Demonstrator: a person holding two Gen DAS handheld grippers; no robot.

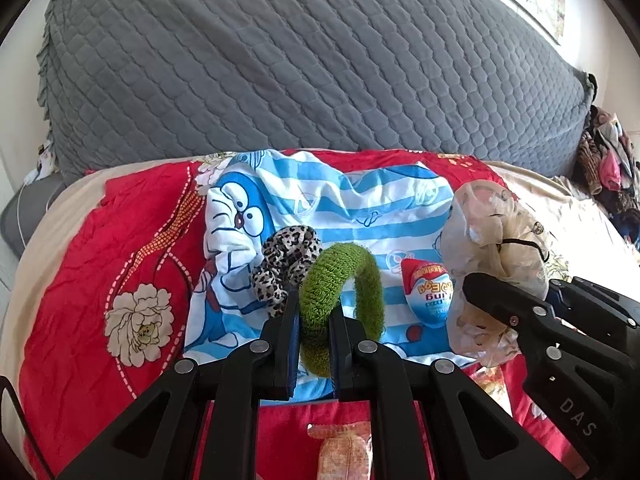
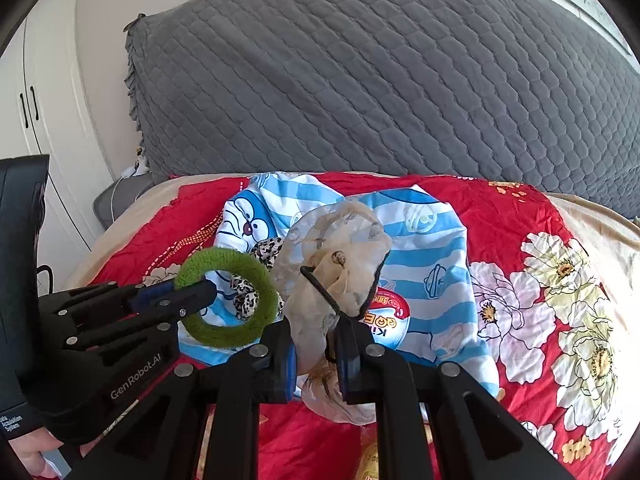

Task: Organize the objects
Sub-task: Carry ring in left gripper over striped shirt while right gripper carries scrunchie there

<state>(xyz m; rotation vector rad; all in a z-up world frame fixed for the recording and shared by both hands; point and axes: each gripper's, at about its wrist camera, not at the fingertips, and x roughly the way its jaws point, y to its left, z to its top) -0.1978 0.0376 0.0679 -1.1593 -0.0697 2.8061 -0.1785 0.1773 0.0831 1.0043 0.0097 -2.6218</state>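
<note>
Green scrunchie (image 1: 340,292) between left tool's (image 1: 314,320) clamped fingers, above striped cloth (image 1: 360,208).

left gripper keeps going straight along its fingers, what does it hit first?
Probably the blue-striped cartoon cloth on the bed. The left gripper is shut on the green scrunchie, angled downward; the leopard scrunchie sits just left of that line. Depth is unclear.
</note>
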